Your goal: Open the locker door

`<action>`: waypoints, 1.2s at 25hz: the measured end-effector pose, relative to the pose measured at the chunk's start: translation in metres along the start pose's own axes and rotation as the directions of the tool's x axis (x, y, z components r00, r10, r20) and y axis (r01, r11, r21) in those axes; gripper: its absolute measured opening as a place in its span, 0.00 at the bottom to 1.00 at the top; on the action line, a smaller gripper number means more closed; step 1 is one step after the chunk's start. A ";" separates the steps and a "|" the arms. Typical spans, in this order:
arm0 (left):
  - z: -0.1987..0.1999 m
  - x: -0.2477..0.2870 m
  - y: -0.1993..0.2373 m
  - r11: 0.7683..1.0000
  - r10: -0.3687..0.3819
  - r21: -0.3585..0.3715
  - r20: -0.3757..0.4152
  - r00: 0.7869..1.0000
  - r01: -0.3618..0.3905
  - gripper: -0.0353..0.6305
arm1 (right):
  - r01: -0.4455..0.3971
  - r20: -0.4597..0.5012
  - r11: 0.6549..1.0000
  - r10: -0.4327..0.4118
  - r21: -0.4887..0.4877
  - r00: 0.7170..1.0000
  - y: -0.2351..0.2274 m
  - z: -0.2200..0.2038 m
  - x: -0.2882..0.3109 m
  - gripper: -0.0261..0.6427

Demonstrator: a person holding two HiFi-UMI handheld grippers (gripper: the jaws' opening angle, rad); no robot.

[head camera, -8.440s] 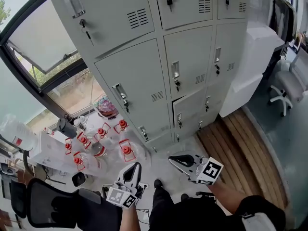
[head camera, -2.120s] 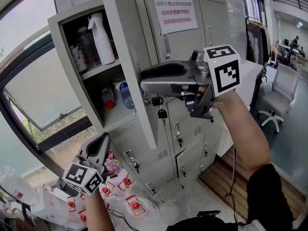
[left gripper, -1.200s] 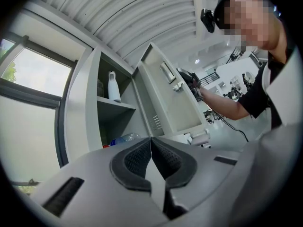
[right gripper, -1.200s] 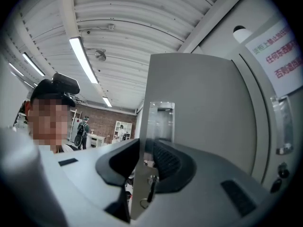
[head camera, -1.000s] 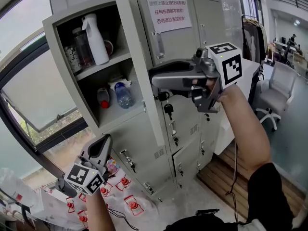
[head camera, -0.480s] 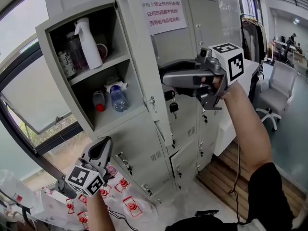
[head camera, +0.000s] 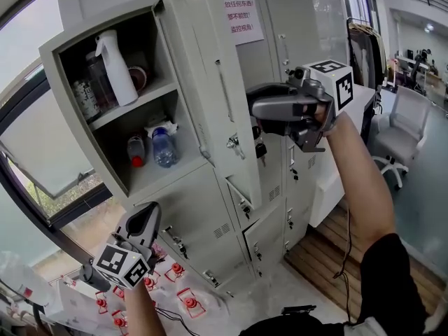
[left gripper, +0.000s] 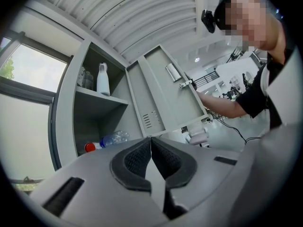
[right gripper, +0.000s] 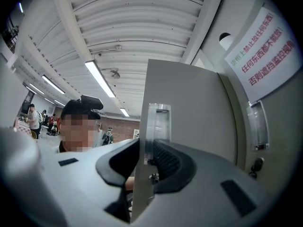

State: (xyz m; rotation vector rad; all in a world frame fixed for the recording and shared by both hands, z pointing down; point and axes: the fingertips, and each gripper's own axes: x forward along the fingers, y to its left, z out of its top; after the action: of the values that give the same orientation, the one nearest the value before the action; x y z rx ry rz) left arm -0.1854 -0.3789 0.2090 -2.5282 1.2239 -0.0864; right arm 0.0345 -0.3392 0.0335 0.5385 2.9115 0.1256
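The top grey locker's door stands swung out, and its compartment shows two shelves. My right gripper is raised at the door's free edge, and its jaws are closed over that edge next to the latch. In the right gripper view the door runs edge-on between the pads of the right gripper. My left gripper hangs low at the left, shut and holding nothing. The left gripper view shows the left gripper with pads together and the open door above it.
A white spray bottle stands on the upper shelf, with small bottles below it. Keys hang behind the door. More closed lockers stand to the right, one with a paper notice. Red-capped containers lie on the floor, and a chair stands far right.
The door has swung further out with my right gripper on its edge, and the gripper has moved right. More of the compartment shows. My left gripper stayed low.
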 end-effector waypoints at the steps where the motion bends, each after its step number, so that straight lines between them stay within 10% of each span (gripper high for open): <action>1: -0.001 0.002 0.000 1.000 0.000 -0.001 -0.002 1.000 0.000 0.08 | -0.010 0.004 1.000 0.010 0.001 1.000 0.000 0.001 -0.004 0.19; 16: -0.012 0.019 -0.007 1.000 0.011 -0.007 -0.017 1.000 -0.011 0.08 | -0.020 0.012 1.000 0.021 -0.009 1.000 -0.015 -0.006 -0.053 0.07; 30: -0.027 0.002 -0.025 0.996 0.028 -0.086 -0.003 1.000 -0.028 0.08 | 0.324 0.135 0.898 -0.297 -0.297 0.945 0.077 -0.031 -0.035 0.06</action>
State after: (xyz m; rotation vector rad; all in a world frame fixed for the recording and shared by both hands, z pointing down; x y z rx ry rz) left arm -0.1711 -0.3733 0.2419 -2.5833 1.2888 -0.0298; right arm 0.0872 -0.2817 0.0783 0.0221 2.7664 0.4999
